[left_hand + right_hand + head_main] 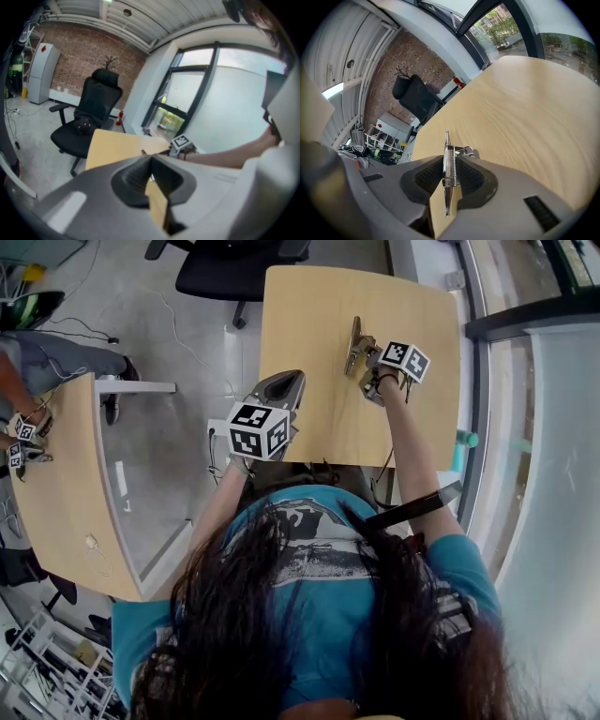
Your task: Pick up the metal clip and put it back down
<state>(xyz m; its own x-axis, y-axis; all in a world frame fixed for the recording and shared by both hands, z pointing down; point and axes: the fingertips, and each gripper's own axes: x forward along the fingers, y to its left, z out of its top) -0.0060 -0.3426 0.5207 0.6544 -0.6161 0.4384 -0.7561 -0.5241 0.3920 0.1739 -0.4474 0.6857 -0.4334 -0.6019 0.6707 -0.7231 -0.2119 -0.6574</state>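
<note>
Metal clip (449,165) edge-on btwn R gripper (450,180) jaws, tip fwd.

The person wore a teal short-sleeved shirt (450,563) under long dark hair (234,634). The grey left gripper (289,381) and right gripper (359,354) carried black-and-white marker cubes (258,430).

I find my right gripper (449,158) pitched downward, arm extended, jaws clamped on the metal clip (450,171). My left gripper (151,163) sits back and left of it, jaws together, empty.
</note>
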